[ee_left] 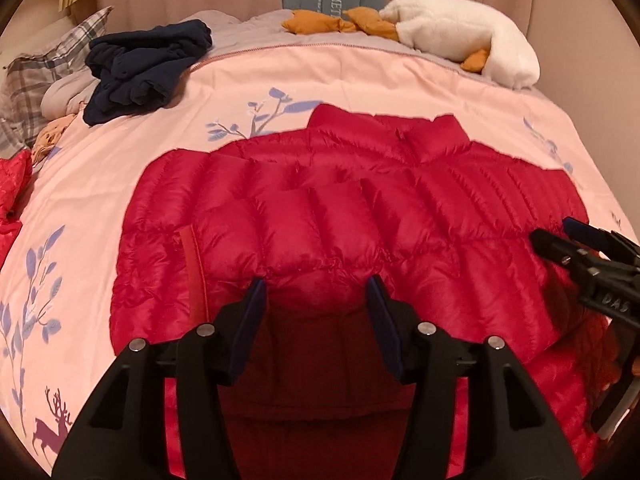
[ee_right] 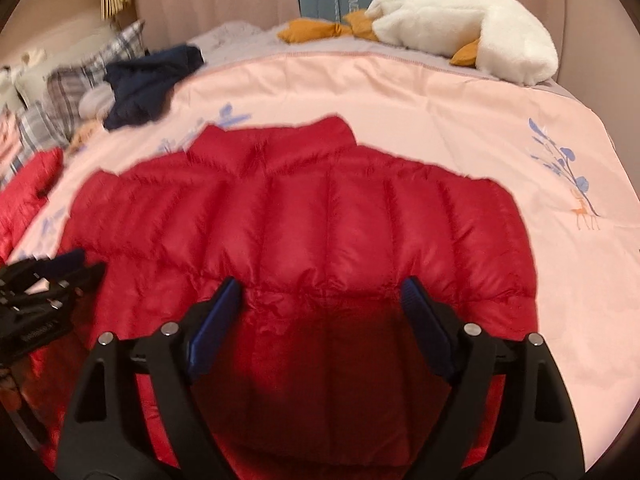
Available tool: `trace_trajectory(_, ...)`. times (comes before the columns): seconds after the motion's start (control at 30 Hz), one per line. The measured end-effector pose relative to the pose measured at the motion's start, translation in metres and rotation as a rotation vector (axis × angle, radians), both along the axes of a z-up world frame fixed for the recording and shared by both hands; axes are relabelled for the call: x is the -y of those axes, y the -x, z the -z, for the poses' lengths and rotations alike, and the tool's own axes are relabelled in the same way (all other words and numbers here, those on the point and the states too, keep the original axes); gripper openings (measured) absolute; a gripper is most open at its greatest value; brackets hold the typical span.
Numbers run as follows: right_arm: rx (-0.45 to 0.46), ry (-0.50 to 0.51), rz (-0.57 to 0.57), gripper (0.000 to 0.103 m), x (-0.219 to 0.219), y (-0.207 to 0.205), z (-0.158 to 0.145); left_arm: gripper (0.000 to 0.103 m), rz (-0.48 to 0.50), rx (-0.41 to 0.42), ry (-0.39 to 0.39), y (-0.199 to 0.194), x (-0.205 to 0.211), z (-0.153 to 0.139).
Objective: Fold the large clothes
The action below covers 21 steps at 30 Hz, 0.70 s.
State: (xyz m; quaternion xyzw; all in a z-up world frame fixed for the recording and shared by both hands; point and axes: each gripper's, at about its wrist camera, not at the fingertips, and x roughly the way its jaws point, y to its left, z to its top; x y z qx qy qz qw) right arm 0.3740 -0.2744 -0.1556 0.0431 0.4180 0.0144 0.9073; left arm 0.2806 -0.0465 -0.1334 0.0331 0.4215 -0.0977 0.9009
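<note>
A red quilted puffer jacket (ee_left: pixel 340 208) lies flat on the pink bedspread (ee_left: pixel 360 80), its collar (ee_left: pixel 400 128) at the far side and its hem nearest me. My left gripper (ee_left: pixel 317 284) hovers over the near hem, open, blue pads (ee_left: pixel 256 312) apart and not pressing the fabric. In the right wrist view the same jacket (ee_right: pixel 312 216) fills the middle. My right gripper (ee_right: pixel 320 284) stands wide open above its lower part, holding nothing. Each gripper shows in the other's view: the right gripper (ee_left: pixel 560 236) at the jacket's right side, the left gripper (ee_right: pixel 76 264) at its left.
A dark navy garment pile (ee_left: pixel 144 68) sits at the far left of the bed beside a plaid pillow (ee_left: pixel 48 68). A white plush toy (ee_left: pixel 460 32) with orange parts lies at the far edge. Another red garment (ee_left: pixel 12 184) lies at the left edge. Curtains hang behind.
</note>
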Motion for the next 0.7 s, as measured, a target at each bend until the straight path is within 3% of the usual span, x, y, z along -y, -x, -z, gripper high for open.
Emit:
trace_trajectory(0.13,-0.029,0.018,-0.005,0.087,-0.003,-0.004,0.009,0.055,0.019,-0.012,-0.007,-0.002,0.000,0.005)
trace_trajectory(0.23,-0.032,-0.024,0.001,0.087,0.003,-0.003,0.002,0.055,0.020,-0.017,-0.008,-0.003,0.000,0.005)
trace_trajectory(0.33,0.020,-0.089,0.010,0.086,0.013,0.007,-0.015,0.055,0.022,-0.020,-0.007,-0.004,0.000,0.005)
trace_trajectory(0.47,0.084,-0.035,0.068,0.086,0.026,0.014,-0.031,0.055,0.022,-0.021,-0.004,-0.004,0.000,0.005)
trace_trajectory(0.6,0.004,-0.019,0.151,0.086,0.046,0.004,-0.015,0.056,0.024,-0.021,-0.007,-0.004,-0.001,0.006)
trace_trajectory(0.7,-0.072,-0.047,0.150,0.087,0.054,-0.004,0.007,0.056,0.024,-0.022,-0.007,-0.004,0.000,0.006)
